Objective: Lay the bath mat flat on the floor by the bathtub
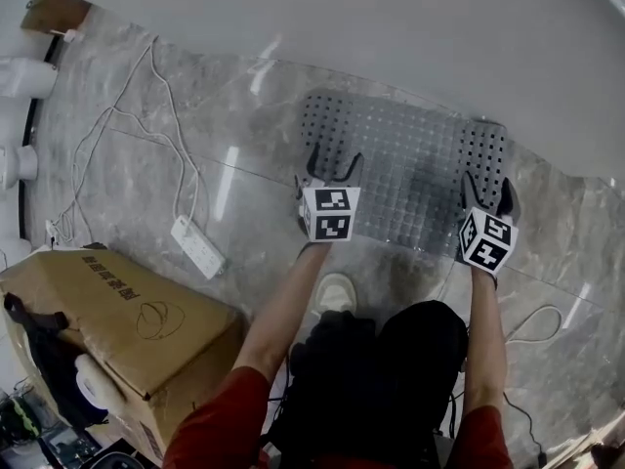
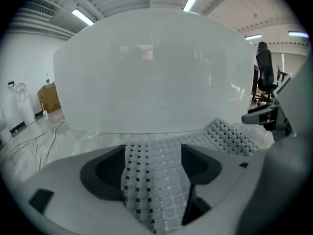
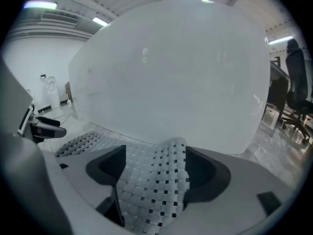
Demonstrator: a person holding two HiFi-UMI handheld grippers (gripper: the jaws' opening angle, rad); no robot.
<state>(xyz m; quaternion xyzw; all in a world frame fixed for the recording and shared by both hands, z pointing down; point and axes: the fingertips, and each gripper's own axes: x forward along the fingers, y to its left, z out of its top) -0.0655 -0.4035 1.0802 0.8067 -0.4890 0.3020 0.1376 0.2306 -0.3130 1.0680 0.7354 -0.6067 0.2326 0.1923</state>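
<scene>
The grey perforated bath mat (image 1: 410, 164) lies on the marble floor right beside the white bathtub (image 1: 391, 27). My left gripper (image 1: 334, 164) is at the mat's near left edge, jaws spread wide. My right gripper (image 1: 487, 191) is at the near right edge, also spread. In the left gripper view a strip of mat (image 2: 154, 180) runs loosely between the open jaws of the left gripper (image 2: 152, 153). In the right gripper view the mat (image 3: 151, 185) lies between the right gripper's (image 3: 156, 155) jaws, and its far end humps up against the tub (image 3: 171, 72).
A cardboard box (image 1: 107, 320) stands at the near left. A white power strip (image 1: 198, 247) and loose white cables (image 1: 107, 135) lie on the floor to the left of the mat. The person's white shoe (image 1: 335, 291) is just behind the mat.
</scene>
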